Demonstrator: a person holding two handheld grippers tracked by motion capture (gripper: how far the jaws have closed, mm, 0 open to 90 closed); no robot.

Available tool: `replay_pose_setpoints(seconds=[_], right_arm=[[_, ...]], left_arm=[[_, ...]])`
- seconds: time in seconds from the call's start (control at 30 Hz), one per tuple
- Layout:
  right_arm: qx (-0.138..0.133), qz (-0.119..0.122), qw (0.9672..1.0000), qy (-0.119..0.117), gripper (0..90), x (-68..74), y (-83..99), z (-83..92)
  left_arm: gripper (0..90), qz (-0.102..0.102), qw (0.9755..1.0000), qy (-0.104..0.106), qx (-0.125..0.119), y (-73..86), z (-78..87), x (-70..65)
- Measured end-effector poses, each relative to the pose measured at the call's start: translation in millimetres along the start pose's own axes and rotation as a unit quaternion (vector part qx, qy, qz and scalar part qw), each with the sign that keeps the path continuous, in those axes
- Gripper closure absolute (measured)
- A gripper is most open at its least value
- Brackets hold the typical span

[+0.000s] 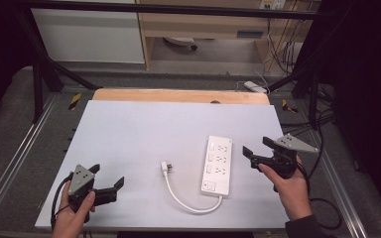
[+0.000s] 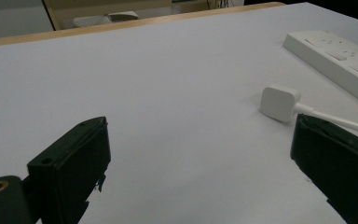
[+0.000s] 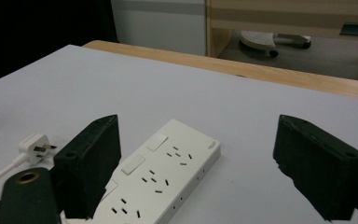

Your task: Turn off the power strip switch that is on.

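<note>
A white power strip with three sockets lies flat right of the table's middle. Its white cable loops along the front and ends in a white plug lying loose to the strip's left. My right gripper hangs just right of the strip, open, with nothing pressed between its jaws. In the right gripper view the strip lies below and ahead, the plug at left. My left gripper sits open near the front left corner. In the left gripper view the plug lies ahead to the right.
The white table top has a wooden strip along its far edge. Black frame bars stand at the back corners. Cables and a white adapter lie on the floor beyond.
</note>
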State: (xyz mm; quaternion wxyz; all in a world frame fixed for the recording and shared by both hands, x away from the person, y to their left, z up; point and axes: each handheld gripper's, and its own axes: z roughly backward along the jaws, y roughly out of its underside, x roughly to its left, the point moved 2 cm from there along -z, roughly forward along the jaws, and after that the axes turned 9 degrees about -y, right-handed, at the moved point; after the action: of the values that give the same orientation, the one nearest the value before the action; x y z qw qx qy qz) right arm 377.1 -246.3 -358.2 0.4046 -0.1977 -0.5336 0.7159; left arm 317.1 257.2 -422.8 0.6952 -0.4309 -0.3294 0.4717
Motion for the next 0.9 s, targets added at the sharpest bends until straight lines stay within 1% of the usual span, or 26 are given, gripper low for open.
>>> replay_pose_setpoints(seconds=[0.03,0.07,0.17,0.37,0.4,0.43,0.5,0.53,0.57,0.63,0.67,0.7,0.73,0.77,0.8,0.83,0.87,0.9], right_arm=[[0.000,0.000,1.0000,0.000,17.6,0.0,0.0,0.0],[-0.001,0.005,1.0000,-0.002,22.6,1.8,-2.7,-1.2],[-0.001,0.011,0.9999,-0.006,28.0,3.5,-7.0,-3.1],[-0.002,0.027,0.9996,-0.008,44.0,6.5,-16.4,-8.2],[-0.002,0.027,0.9996,-0.008,44.0,6.5,-16.4,-8.2],[-0.002,0.032,0.9995,-0.008,49.7,7.1,-19.2,-10.4],[-0.003,0.035,0.9993,-0.007,56.2,7.4,-21.8,-12.1],[-0.003,0.035,0.9993,-0.007,56.2,7.4,-21.8,-12.1],[-0.006,0.039,0.9992,-0.008,62.0,7.4,-24.2,-13.2],[-0.008,0.042,0.9991,-0.008,67.7,7.4,-25.6,-14.3],[-0.008,0.042,0.9991,-0.008,67.7,7.4,-25.6,-14.3],[-0.009,0.046,0.9988,-0.009,72.8,7.2,-26.4,-15.9],[-0.009,0.046,0.9988,-0.009,72.8,7.2,-26.4,-15.9],[-0.009,0.046,0.9988,-0.010,75.3,7.1,-26.4,-16.5],[-0.009,0.048,0.9987,-0.013,80.2,7.1,-26.2,-19.2],[-0.009,0.048,0.9987,-0.013,80.2,7.1,-26.2,-19.2],[-0.010,0.048,0.9987,-0.016,84.4,7.5,-26.7,-22.4],[-0.010,0.050,0.9986,-0.016,86.2,7.6,-27.2,-24.3]], left_arm=[[4.6,-0.001,1.0000,0.000,0.000,0.0,0.0,-0.1],[4.6,-0.001,1.0000,0.000,0.000,0.0,0.1,-0.1],[4.6,-0.001,1.0000,0.000,0.000,0.0,0.2,-0.1],[4.6,-0.001,1.0000,0.000,-0.001,-0.1,0.2,0.2],[4.6,-0.001,1.0000,0.000,-0.001,-0.1,0.2,0.2],[4.6,-0.001,1.0000,0.000,-0.001,-0.1,0.2,0.2],[4.6,-0.001,1.0000,0.000,-0.001,-0.1,0.2,0.3],[4.6,-0.001,1.0000,0.000,-0.001,-0.1,0.2,0.3],[4.6,-0.001,1.0000,0.000,-0.001,-0.1,0.2,0.2],[4.6,-0.001,1.0000,0.001,-0.001,-0.1,0.2,0.2],[4.6,-0.001,1.0000,0.001,-0.001,-0.1,0.2,0.2],[4.6,-0.001,1.0000,0.001,-0.001,0.0,0.1,0.2],[4.6,-0.001,1.0000,0.000,-0.001,0.0,0.2,0.2],[4.6,0.000,1.0000,0.000,-0.002,-0.2,0.3,0.1],[4.6,0.000,1.0000,0.000,-0.003,-0.3,0.5,0.2],[4.6,0.001,1.0000,0.000,-0.005,-0.3,0.5,0.3],[4.6,0.002,1.0000,0.000,-0.005,-0.4,0.5,0.7],[4.6,0.004,1.0000,-0.001,-0.004,-0.4,0.4,1.0]])
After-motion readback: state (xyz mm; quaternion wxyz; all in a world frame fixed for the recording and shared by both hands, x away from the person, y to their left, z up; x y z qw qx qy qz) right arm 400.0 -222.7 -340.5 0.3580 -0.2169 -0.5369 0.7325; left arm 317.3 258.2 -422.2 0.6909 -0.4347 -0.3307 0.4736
